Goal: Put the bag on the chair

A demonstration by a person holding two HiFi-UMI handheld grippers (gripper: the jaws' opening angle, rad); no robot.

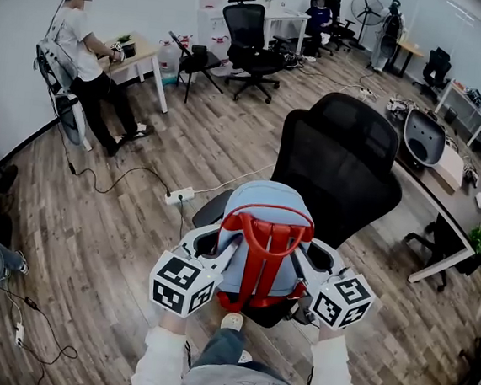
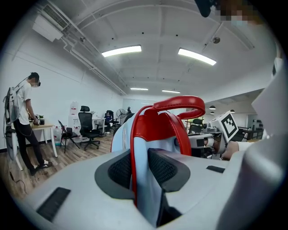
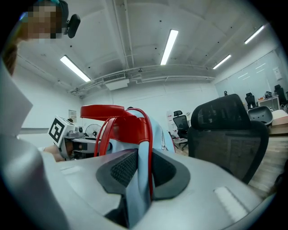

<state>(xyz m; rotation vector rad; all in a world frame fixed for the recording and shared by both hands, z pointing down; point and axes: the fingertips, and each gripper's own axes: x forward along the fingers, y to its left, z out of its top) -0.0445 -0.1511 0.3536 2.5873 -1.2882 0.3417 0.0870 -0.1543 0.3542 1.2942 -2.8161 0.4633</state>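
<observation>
I am holding the blue bag (image 1: 259, 223) low at centre frame in front of the black chair (image 1: 338, 167), seemingly not set down yet, with my left hand-held gripper (image 2: 140, 167) and right hand-held gripper (image 3: 143, 170) each clamping its fabric edge.

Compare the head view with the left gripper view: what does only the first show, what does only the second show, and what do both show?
Only the head view: the power strip on the floor and the wearer's shoe.
Only the left gripper view: the ceiling lights, and a close look at the left gripper, its jaws pinched on the bag's blue fabric and a red strap edge.
Both: the blue bag with red straps, the right gripper on its other side, and the person standing at a desk.
</observation>
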